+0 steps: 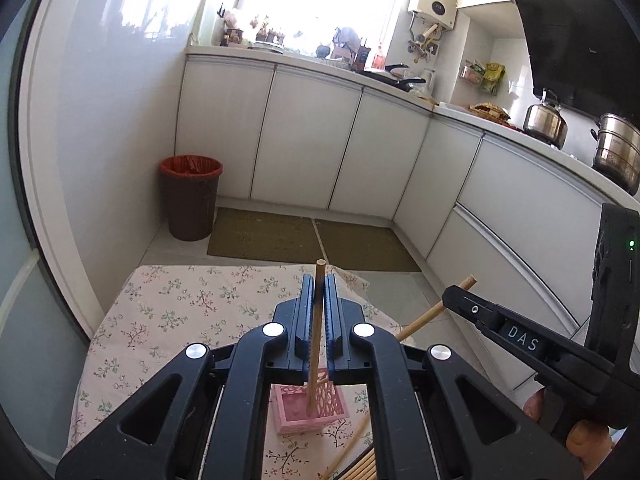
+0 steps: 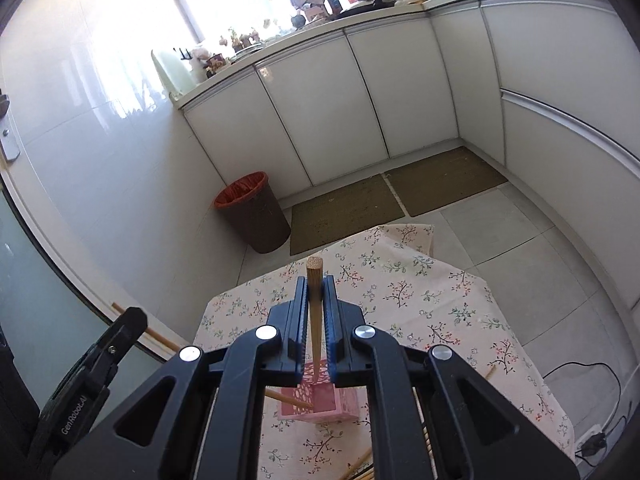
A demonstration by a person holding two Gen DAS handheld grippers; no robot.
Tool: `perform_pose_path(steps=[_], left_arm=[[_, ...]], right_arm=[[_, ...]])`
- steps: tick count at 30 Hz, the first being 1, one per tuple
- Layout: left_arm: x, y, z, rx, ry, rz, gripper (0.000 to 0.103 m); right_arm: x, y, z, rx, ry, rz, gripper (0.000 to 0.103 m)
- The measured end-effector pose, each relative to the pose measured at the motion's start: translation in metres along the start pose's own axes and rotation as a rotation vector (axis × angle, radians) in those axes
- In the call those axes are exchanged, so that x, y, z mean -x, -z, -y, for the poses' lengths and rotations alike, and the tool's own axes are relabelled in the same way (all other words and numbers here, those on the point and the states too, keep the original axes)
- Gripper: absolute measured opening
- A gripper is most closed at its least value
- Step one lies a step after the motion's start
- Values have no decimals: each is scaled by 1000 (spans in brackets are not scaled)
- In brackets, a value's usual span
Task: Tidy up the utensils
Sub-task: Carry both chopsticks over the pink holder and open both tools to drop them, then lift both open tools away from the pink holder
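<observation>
Chopsticks are the job here, and each gripper has one pinched between nearly closed blue pads. The left gripper (image 1: 319, 284) holds a chopstick (image 1: 316, 320) upright, its lower tip down inside the pink holder (image 1: 308, 408) on the floral cloth (image 1: 168, 312). The right gripper (image 2: 316, 286) clamps a second chopstick (image 2: 315, 304) the same way, tapering down toward the same holder (image 2: 316, 404); whether that tip is already inside or just above the rim is hard to tell from this angle. More chopsticks lie loose on the cloth near the bottom edge (image 1: 360, 468). These sticks should be light, stiff and fairly smooth, so they will likely swivel in a two-pad pinch if taken near an end; a hold around the thick upper part, as now, looks sound. The holder seems light, openwork plastic and could tip or slide if a stick presses sideways on its wall, so a straight drop is safer.
</observation>
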State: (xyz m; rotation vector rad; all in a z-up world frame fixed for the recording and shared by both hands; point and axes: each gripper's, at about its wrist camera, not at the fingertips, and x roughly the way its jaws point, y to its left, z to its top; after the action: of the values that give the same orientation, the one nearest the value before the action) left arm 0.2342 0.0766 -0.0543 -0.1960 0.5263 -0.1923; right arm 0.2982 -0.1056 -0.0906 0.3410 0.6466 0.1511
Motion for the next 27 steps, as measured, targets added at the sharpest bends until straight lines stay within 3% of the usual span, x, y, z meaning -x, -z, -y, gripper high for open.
perform_pose_path(steps=[2,4,9,13,18,27], left_arm=[[-10,7,-2,0,3,-34,8],[-11,8,-4,12,5,-45,16],[9,1,-5,35,6,-6,27],[23,0,2,27,-7,12,32],[38,7,16,-18,-47,21,42],[66,19,35,-76,-132,92,82]], right_arm=[[-6,6,1,14,-8,-10,11],[-6,10,1,21,3,-4,11],[10,9,2,13,20,26,15],[38,13,1,20,63,90,37],[64,22,-2,49,142,138,51],[108,47,2,64,289,243,88]])
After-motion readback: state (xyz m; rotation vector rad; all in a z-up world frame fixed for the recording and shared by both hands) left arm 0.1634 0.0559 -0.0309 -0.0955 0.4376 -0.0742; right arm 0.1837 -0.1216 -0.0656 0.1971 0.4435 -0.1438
